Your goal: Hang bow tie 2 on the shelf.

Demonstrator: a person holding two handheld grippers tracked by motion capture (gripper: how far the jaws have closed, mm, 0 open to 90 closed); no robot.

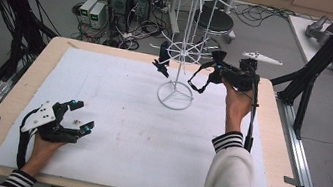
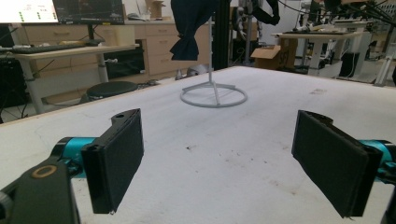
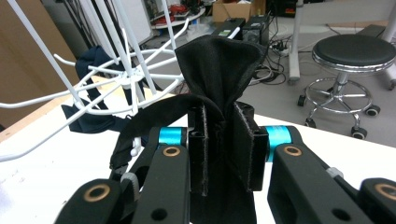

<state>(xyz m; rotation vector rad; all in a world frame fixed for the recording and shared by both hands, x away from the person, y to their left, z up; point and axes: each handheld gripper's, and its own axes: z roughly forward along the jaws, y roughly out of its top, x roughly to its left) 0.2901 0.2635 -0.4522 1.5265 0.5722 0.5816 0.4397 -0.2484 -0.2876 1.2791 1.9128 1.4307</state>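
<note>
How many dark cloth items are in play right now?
2. One black cloth is pinched in the right claw beside the white wire rack; one dark blue cloth hangs on the rack's far side. More may be hidden.

two dark cloths (image 3: 219,70), one white wire rack (image 1: 182,50)

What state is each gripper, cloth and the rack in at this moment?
Left gripper: open, empty, low over the table.
Right gripper: shut on black cloth, raised beside the rack.
White wire rack: upright on the table.
Dark cloth: hanging on the rack.
</note>
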